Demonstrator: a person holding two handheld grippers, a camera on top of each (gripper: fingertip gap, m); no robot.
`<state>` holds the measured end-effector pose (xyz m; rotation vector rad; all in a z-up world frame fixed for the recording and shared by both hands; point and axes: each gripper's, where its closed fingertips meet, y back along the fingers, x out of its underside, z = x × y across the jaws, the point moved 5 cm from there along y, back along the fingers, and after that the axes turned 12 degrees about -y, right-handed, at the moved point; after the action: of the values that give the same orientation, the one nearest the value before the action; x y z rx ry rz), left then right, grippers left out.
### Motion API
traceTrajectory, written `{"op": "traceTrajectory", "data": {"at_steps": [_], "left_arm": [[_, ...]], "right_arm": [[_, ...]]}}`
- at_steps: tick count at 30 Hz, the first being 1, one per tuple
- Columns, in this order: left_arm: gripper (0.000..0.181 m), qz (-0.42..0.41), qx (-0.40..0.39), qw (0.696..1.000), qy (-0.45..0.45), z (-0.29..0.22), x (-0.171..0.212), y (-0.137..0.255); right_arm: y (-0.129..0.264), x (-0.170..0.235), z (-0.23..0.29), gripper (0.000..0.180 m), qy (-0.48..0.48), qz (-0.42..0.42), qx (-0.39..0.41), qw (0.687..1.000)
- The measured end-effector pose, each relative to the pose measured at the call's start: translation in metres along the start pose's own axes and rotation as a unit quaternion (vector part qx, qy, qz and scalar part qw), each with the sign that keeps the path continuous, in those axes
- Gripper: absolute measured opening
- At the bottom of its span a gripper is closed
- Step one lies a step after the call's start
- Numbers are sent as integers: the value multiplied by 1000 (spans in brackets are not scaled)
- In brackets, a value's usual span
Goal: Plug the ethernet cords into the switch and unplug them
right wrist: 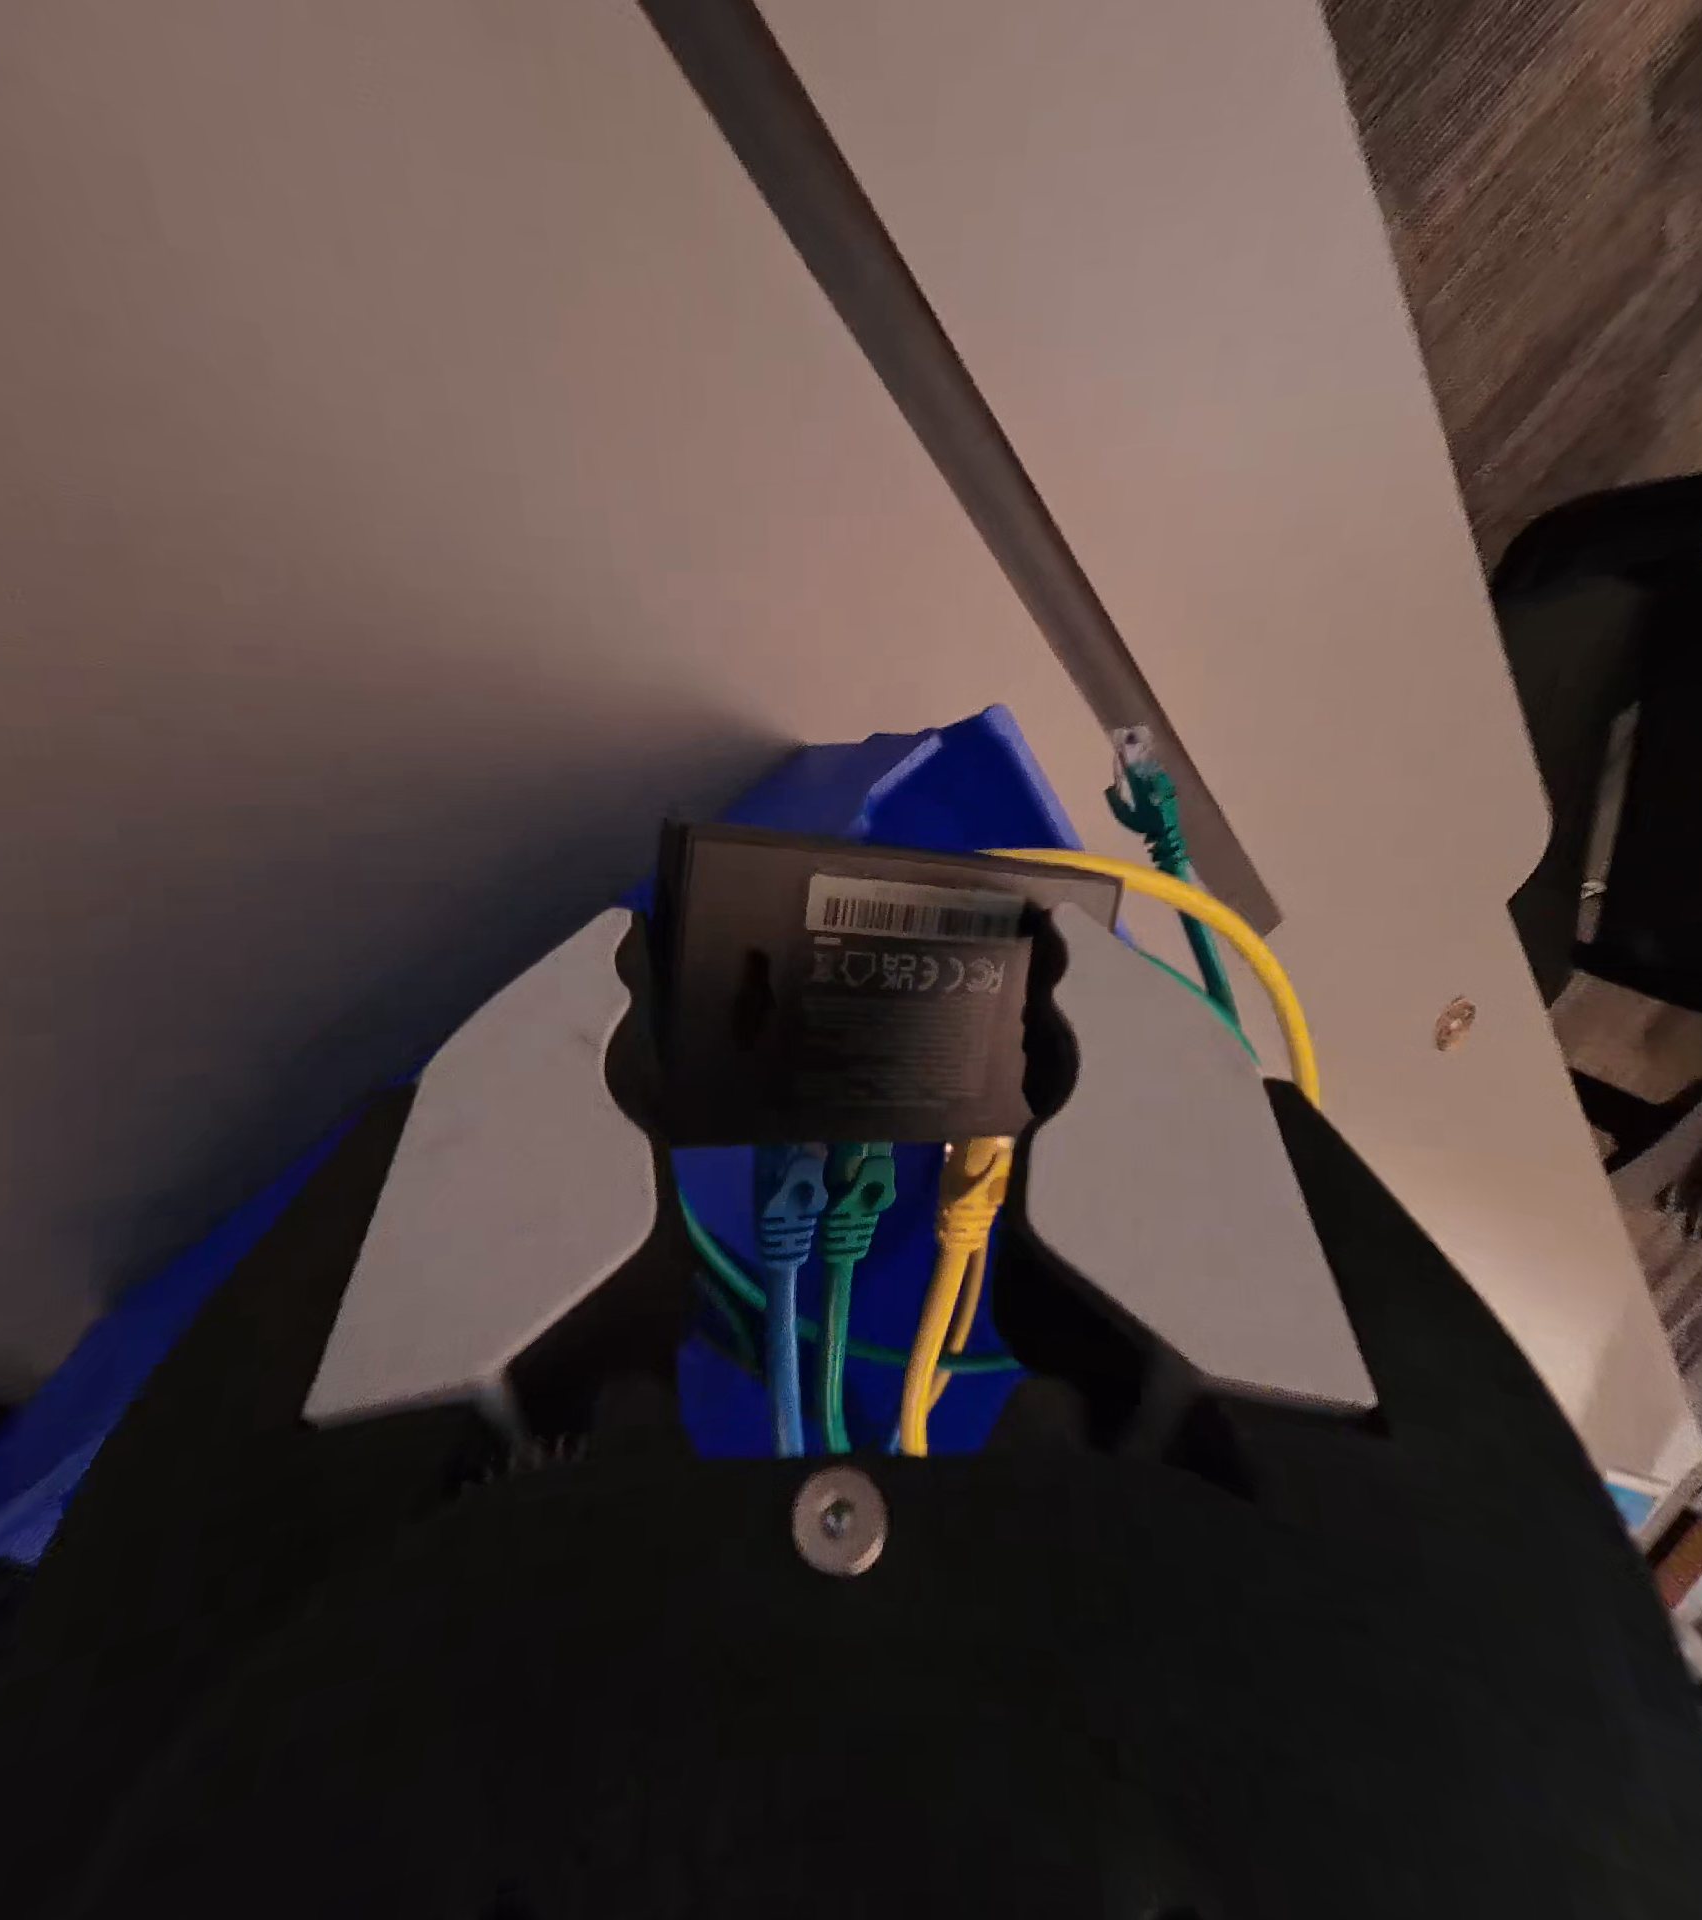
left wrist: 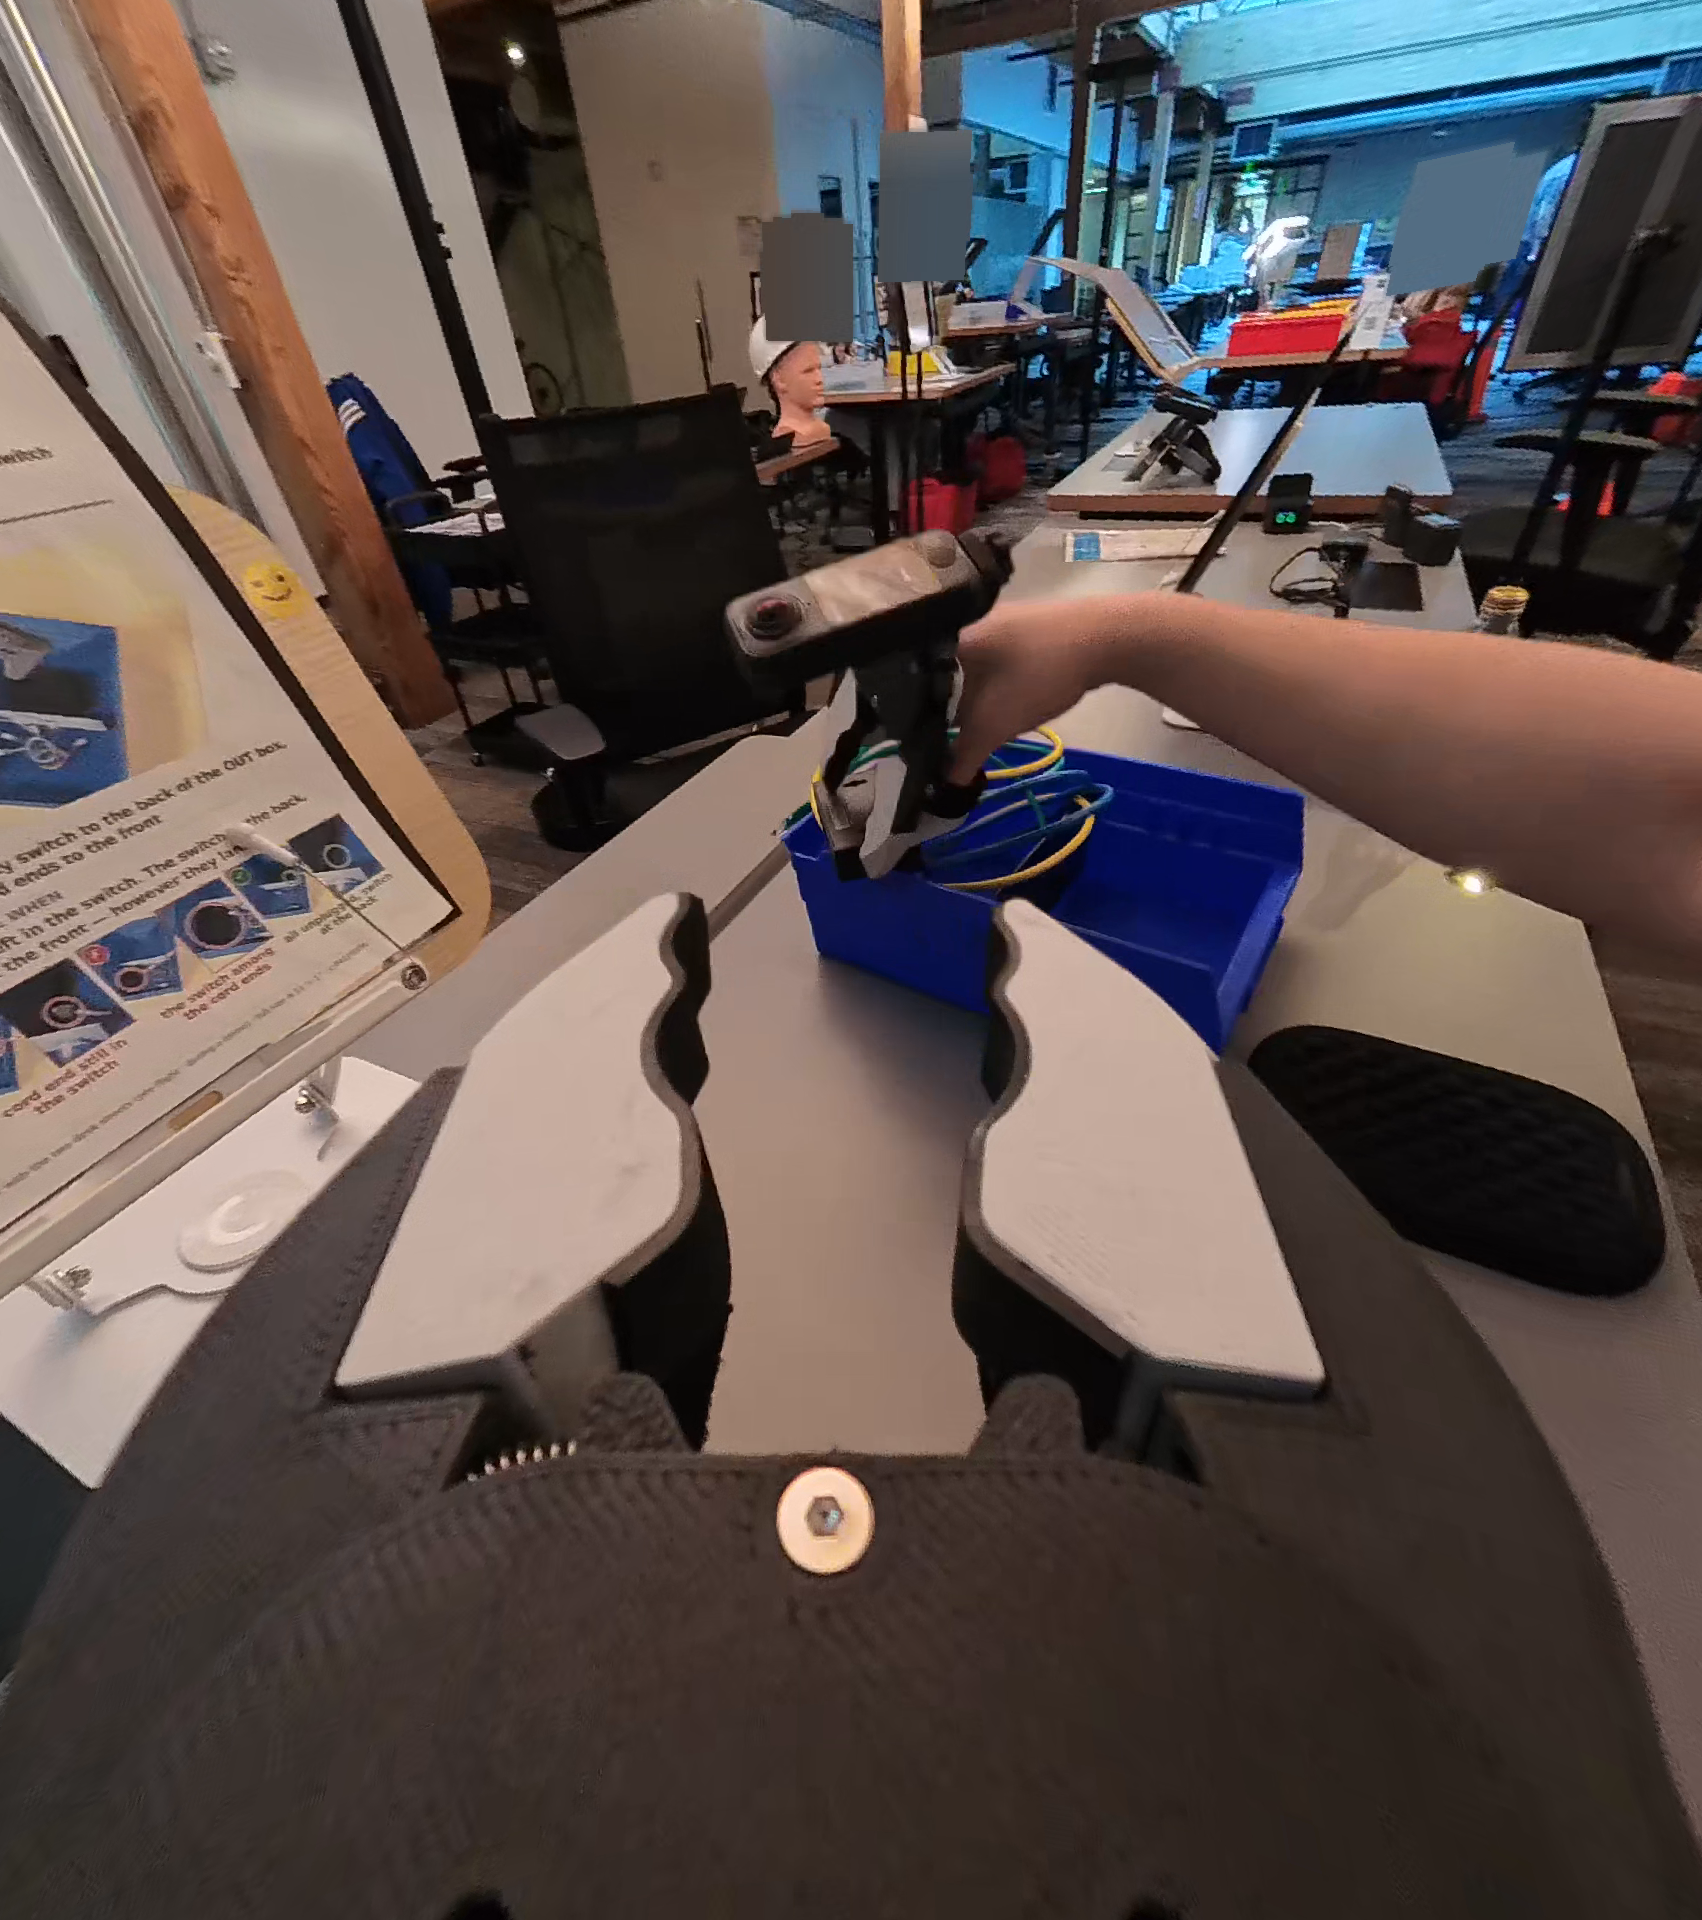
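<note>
My right gripper (right wrist: 842, 1023) is shut on a small black switch (right wrist: 857, 997), held underside up over the blue bin (right wrist: 961, 779). A light-blue cord (right wrist: 787, 1226), a green cord (right wrist: 855, 1216) and a yellow cord (right wrist: 972, 1205) are plugged into its near edge. A loose green plug (right wrist: 1148, 795) hangs free to the right. In the left wrist view the right gripper (left wrist: 873, 821) is at the near-left end of the blue bin (left wrist: 1179, 894), with coiled cords (left wrist: 1023, 821) behind it. My left gripper (left wrist: 842, 997) is open and empty, above the table short of the bin.
An instruction board (left wrist: 99, 831) on a white stand stands at the left. A black padded rest (left wrist: 1460, 1153) lies right of my left gripper. The person's forearm (left wrist: 1398, 748) reaches across from the right. The grey table (left wrist: 826, 1195) has a seam; chairs and desks stand beyond. There is about 35 centimetres between the tips of the two grippers.
</note>
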<state>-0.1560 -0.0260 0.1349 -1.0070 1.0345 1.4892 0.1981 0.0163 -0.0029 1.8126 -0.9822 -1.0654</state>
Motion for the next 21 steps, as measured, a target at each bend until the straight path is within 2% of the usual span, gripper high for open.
{"op": "traceTrajectory", "data": {"at_steps": [5,14,21], "left_arm": [[49,-9,31,999,4,-5,-4,5],[49,-23,38,999,-1,-5,-13,21],[49,-34,20,999,-10,-1,-21,37]], "right_arm": [[10,14,-9,59,0,58,-41,997],[11,25,-17,52,0,57,-65,996],[9,33,-24,43,-146,52,-124,980]]}}
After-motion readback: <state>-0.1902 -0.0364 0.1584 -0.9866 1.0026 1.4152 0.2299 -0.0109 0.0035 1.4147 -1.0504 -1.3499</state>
